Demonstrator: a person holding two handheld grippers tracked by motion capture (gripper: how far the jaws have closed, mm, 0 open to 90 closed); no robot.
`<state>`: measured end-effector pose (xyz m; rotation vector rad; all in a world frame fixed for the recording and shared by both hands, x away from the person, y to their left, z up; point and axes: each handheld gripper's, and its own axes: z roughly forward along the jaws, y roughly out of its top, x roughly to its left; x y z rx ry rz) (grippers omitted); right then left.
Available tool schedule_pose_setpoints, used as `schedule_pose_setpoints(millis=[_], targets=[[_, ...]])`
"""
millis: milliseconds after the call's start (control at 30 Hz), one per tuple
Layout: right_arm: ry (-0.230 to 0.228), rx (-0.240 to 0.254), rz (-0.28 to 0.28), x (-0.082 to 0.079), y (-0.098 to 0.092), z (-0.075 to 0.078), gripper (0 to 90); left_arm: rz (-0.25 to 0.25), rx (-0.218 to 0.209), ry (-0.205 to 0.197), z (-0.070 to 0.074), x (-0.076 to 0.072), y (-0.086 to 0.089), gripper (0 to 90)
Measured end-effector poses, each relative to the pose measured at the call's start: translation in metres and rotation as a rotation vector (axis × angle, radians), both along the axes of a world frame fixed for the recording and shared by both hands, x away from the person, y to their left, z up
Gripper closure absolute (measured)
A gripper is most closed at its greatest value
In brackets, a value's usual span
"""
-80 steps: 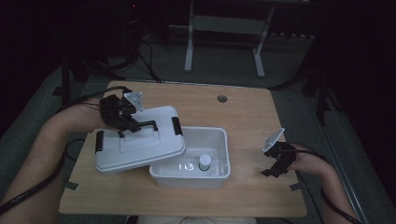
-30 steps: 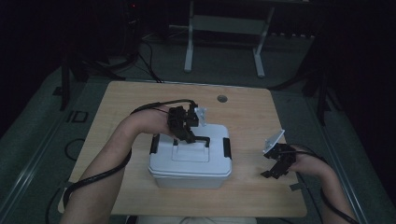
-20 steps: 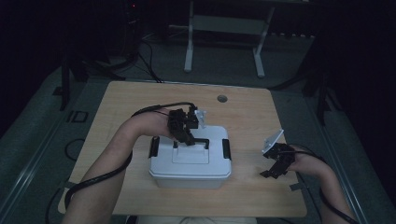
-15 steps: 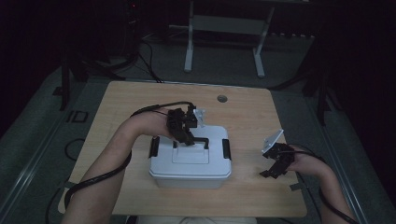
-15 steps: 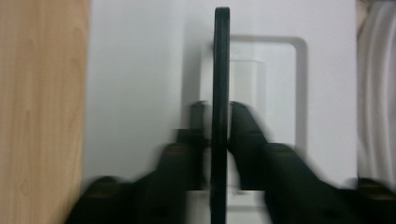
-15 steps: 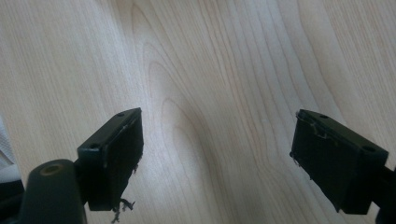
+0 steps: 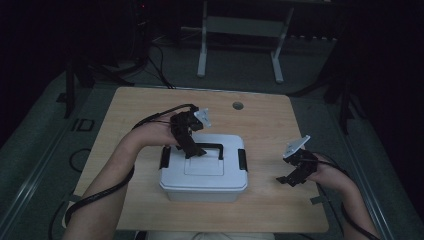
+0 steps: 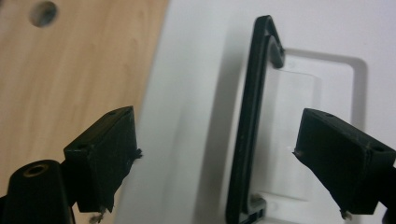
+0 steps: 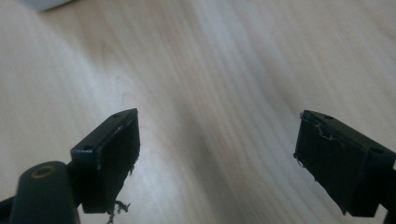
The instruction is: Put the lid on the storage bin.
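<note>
Straddling the thin black handle (image 8: pixel 250 121) of the smooth white plastic box (image 7: pixel 204 170), the left gripper (image 7: pixel 192 147) gapes wide, holding nothing, while the right gripper (image 7: pixel 290 178) hovers equally spread, empty, over the pale wood-grain table (image 7: pixel 135 107).

The box (image 7: pixel 204 172) is white with a white lid, and it carries a black handle (image 7: pixel 210 148) and black side clips (image 7: pixel 242 160); in the left gripper view the handle (image 8: pixel 250 121) is a black bar against the white lid (image 8: pixel 196 107). The surface (image 7: pixel 145 107) is pale wood with fine straight grain, marked by one dark round hole (image 7: pixel 238 106). Both grippers are black, the left gripper (image 7: pixel 192 149) and the right gripper (image 7: pixel 291 178) each topped by a light grey plate, and the floor (image 7: pixel 240 65) around is dull grey-green.
</note>
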<state>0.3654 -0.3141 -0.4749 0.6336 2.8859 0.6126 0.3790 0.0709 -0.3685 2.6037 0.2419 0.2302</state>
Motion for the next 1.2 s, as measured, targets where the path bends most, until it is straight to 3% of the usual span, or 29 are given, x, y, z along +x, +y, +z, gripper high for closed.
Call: schedule_pose_setpoints(millis=[67, 300, 367, 467, 500, 567, 833, 1000, 1200], targets=[[-0.025, 0.013, -0.019, -0.001, 0.000, 0.001, 13.8, 0.019, -0.038, -0.008, 0.000, -0.001, 0.008, 12.8], [-0.078, 0.067, -0.069, -0.003, 0.000, 0.002, 13.8, 0.067, -0.104, -0.007, -0.001, -0.003, 0.028, 12.9], [-0.091, 0.076, -0.081, -0.003, 0.000, 0.002, 13.7, 0.077, -0.109, -0.024, -0.001, -0.006, 0.034, 12.9], [-0.097, 0.090, -0.094, -0.004, 0.000, 0.002, 13.7, 0.081, -0.123, -0.018, -0.001, -0.007, 0.036, 12.9], [-0.110, 0.110, -0.110, -0.005, -0.001, 0.001, 13.2, 0.116, -0.179, -0.029, 0.000, -0.011, 0.049, 12.9], [-0.126, 0.115, -0.127, -0.004, -0.002, 0.001, 13.2, 0.135, -0.202, -0.046, 0.000, -0.014, 0.056, 12.9], [-0.152, 0.147, -0.189, -0.005, -0.006, 0.000, 13.2, 0.198, -0.228, -0.067, -0.010, -0.023, 0.084, 12.9], [-0.174, 0.158, -0.229, -0.009, -0.005, -0.004, 13.1, 0.271, -0.300, -0.087, -0.020, -0.032, 0.108, 12.9], [-0.203, 0.173, -0.271, -0.013, -0.005, -0.004, 12.7, 0.320, -0.319, -0.100, -0.034, -0.041, 0.128, 12.9]])
